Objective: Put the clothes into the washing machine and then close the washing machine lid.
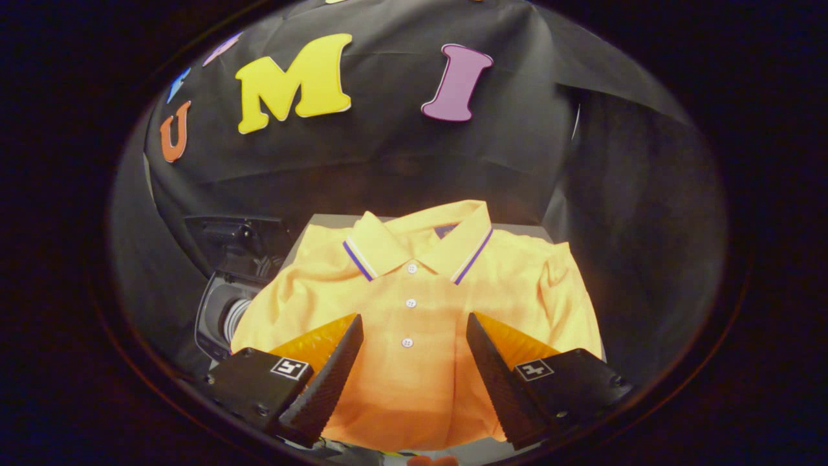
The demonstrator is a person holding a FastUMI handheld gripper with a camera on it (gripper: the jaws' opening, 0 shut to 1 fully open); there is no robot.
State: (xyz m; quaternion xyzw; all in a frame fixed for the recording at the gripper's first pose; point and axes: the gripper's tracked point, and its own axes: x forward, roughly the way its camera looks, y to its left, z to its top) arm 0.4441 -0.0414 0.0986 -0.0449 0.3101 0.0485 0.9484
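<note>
While the claw [414, 336] hangs over the scene with its two fingers spread wide apart, nothing is pinched between them, so it's basically just hovering with no grip on anything. Right under and between the fingers lies a bright yellow short-sleeved polo shirt [414, 362], front side up, spread out fairly flat on a grey worktop [517, 228]. You can see its folded collar [417, 249] with thin white and blue stripes along the edge, pointing away from the claw, and three small white buttons [410, 302] running down the placket, which sits pretty much in the middle of the gap between the fingers. Both fingertips overlap the shirt's chest area in the view, though I can't tell if they actually touch the fabric. Off to the left of the shirt, just beside the worktop, sits a dark washing machine [226, 304] with its black lid [236, 236] standing open, and the drum opening looks pale grey inside.
</note>
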